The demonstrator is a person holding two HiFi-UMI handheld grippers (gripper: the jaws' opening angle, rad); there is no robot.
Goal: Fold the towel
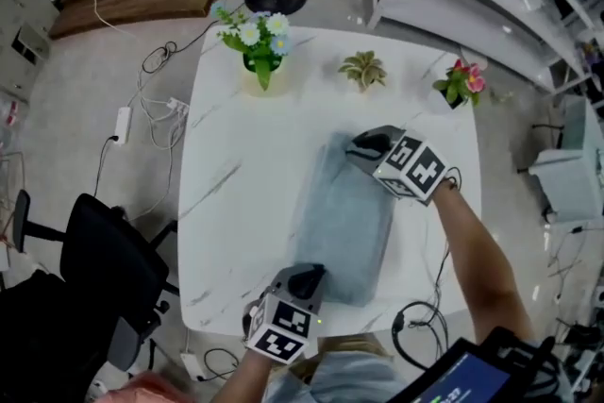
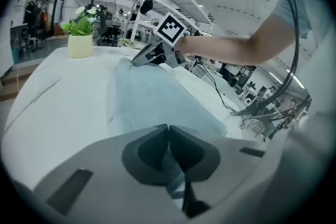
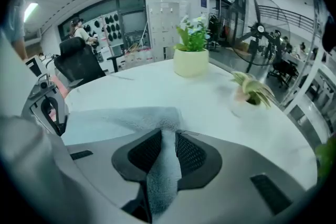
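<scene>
A grey-blue towel (image 1: pixel 344 222) lies lengthwise on the white marble table (image 1: pixel 236 165), stretched between my two grippers. My left gripper (image 1: pixel 307 277) is at the near end, its jaws pinched together on a thin edge of the towel (image 2: pixel 157 97). At the far end my right gripper (image 1: pixel 363 146) is shut on a thick fold of the towel (image 3: pixel 165 165), which fills the gap between its pads. From the left gripper view the right gripper (image 2: pixel 139 60) shows at the towel's far end, held by a person's bare forearm.
Three potted plants stand along the table's far edge: white flowers (image 1: pixel 257 38), a small green plant (image 1: pixel 363 69) and a pink-flowered one (image 1: pixel 461 82). A black office chair (image 1: pixel 104 269) is at the table's left, cables lie on the floor.
</scene>
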